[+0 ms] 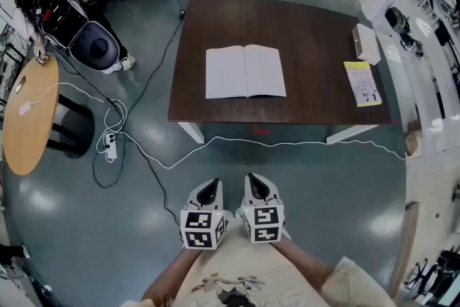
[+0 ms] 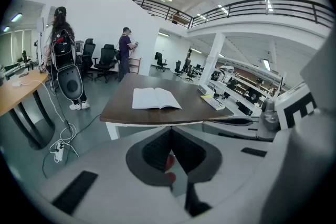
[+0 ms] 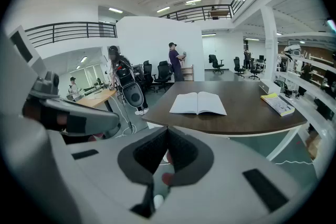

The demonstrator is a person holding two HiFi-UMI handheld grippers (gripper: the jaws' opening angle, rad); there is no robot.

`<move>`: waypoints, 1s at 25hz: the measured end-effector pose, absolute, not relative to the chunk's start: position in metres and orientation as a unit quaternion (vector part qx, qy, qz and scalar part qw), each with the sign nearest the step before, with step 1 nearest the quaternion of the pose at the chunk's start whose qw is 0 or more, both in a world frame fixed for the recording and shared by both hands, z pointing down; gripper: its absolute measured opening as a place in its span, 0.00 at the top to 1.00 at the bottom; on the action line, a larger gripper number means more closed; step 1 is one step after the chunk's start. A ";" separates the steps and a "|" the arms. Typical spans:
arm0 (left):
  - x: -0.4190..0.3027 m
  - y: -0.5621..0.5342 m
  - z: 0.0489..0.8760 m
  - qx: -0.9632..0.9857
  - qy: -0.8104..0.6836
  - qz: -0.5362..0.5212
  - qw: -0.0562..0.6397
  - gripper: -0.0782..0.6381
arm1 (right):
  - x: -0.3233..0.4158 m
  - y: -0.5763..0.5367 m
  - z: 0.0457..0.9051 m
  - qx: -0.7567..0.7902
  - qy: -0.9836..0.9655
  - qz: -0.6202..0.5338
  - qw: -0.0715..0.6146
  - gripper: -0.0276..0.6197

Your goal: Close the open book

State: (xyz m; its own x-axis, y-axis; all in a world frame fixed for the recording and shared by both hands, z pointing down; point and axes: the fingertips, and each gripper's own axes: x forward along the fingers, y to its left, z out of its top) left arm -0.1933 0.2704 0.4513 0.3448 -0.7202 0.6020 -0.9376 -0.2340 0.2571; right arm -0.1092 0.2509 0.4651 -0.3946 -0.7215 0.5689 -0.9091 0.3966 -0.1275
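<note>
Both claws well short of the open book (image 1: 245, 71)
open book lies flat, pages up, mid-worktop (image 1: 309, 25). left claw (image 1: 208, 190) and right claw (image 1: 259, 188) sit side by side at the near edge (each pinched fully together, nothing between the jaws).

Any print on the open book (image 1: 245, 71) and yellow booklet (image 1: 362, 83) seems too small to read.

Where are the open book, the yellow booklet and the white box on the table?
open book (image 1: 245, 71), head view, centre fold
yellow booklet (image 1: 362, 83), head view, middle of cover
white box (image 1: 366, 43), head view, top face
</note>
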 end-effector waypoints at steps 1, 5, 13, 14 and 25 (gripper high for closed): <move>-0.194 0.273 0.452 0.764 -0.541 0.183 0.299 0.88 | -0.110 0.254 0.466 0.505 -0.806 0.217 0.219 0.95; -0.200 0.279 0.454 0.766 -0.536 0.184 0.303 0.88 | -0.117 0.261 0.468 0.508 -0.803 0.219 0.222 0.95; -0.214 0.278 0.456 0.771 -0.524 0.175 0.316 0.88 | -0.131 0.262 0.465 0.515 -0.801 0.223 0.210 0.95; -0.217 0.278 0.457 0.771 -0.523 0.173 0.320 0.88 | -0.134 0.261 0.466 0.517 -0.799 0.224 0.208 0.95; -0.272 0.270 0.464 0.765 -0.519 0.143 0.354 0.88 | -0.171 0.258 0.477 0.531 -0.784 0.236 0.219 0.95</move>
